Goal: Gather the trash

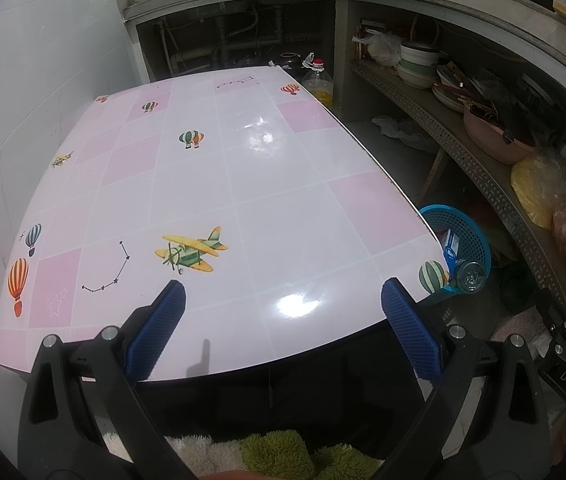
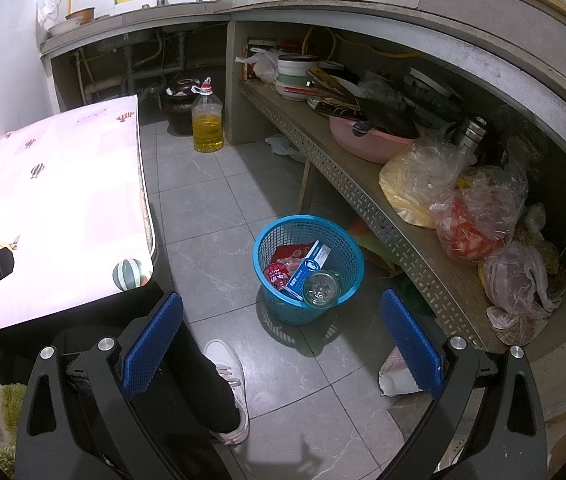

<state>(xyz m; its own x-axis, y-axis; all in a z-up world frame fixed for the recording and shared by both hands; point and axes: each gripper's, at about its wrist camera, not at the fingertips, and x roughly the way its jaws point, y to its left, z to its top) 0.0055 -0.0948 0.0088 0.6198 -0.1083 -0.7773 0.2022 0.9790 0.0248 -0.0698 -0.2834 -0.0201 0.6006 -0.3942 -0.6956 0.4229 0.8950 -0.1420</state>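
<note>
Grey floor tiles [image 2: 211, 208] run under a concrete counter, with a pink-and-white patterned table [image 1: 243, 184] beside them. Blue mesh basket [image 2: 309, 268] stands on the floor just off the table's near right corner, below the perforated shelf [image 2: 347, 184]. Inside the basket: 1 blue-and-white carton [image 2: 309, 268], 1 red can [image 2: 277, 274], 1 clear glass jar [image 2: 321, 289] lying on its side. Left gripper [image 1: 283, 300] hangs over the table's near edge, fingers wide apart, holding nothing. Right gripper [image 2: 282, 314] hovers above the floor near the basket, fingers likewise spread and empty. Oil bottle [image 2: 207, 120] stands well beyond the basket.
</note>
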